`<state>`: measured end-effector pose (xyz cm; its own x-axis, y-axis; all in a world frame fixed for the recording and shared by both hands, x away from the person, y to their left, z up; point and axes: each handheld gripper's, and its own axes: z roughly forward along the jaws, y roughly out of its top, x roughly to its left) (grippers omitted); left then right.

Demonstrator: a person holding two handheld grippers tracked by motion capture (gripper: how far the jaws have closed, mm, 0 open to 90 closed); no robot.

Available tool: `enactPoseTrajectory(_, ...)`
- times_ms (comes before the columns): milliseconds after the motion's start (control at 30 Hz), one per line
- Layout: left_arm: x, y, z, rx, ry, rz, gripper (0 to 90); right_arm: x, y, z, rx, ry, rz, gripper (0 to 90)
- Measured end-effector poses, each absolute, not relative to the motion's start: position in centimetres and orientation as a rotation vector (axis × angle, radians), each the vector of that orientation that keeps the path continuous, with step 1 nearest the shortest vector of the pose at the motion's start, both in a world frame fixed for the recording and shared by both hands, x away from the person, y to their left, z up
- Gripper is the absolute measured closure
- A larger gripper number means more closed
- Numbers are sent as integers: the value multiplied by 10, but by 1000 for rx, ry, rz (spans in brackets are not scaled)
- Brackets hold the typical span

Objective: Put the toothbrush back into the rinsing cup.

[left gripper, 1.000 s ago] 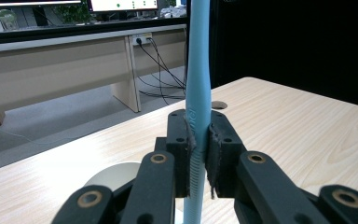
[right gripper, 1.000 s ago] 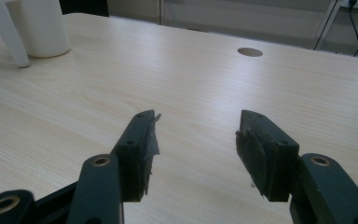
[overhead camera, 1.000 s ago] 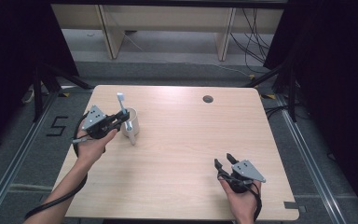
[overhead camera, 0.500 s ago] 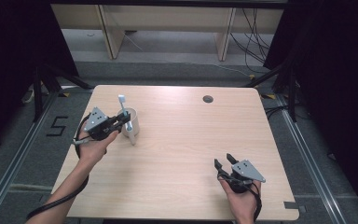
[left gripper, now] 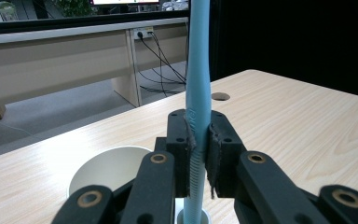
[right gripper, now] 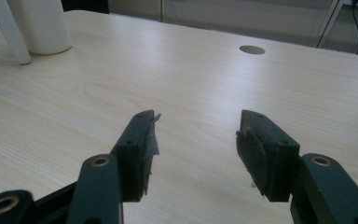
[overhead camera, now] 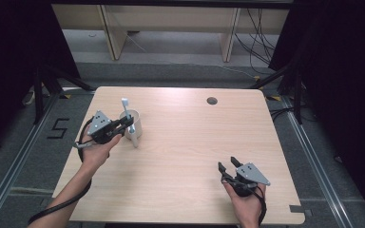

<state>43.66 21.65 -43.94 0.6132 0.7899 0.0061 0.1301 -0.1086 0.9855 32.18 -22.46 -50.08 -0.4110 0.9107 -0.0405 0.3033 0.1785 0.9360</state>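
The left tongs (overhead camera: 125,124) are clamped on a light blue toothbrush (overhead camera: 128,116), held upright just beside the white cup (overhead camera: 134,126) on the desk (overhead camera: 190,142). The right tongs (overhead camera: 228,166) gape wide with nothing between them, well apart from the cup.

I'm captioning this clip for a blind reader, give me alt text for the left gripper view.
The left gripper is clamped on the handle of a light blue toothbrush held upright, just beside a white cup on a pale wooden table. A round hole in the tabletop lies farther back.
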Motion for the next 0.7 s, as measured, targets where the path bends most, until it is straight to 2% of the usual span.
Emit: enactPoseTrajectory(700, 439, 217, -450, 1609, 782, 667, 804, 321, -222, -502, 1180, 1833, 1246, 468)
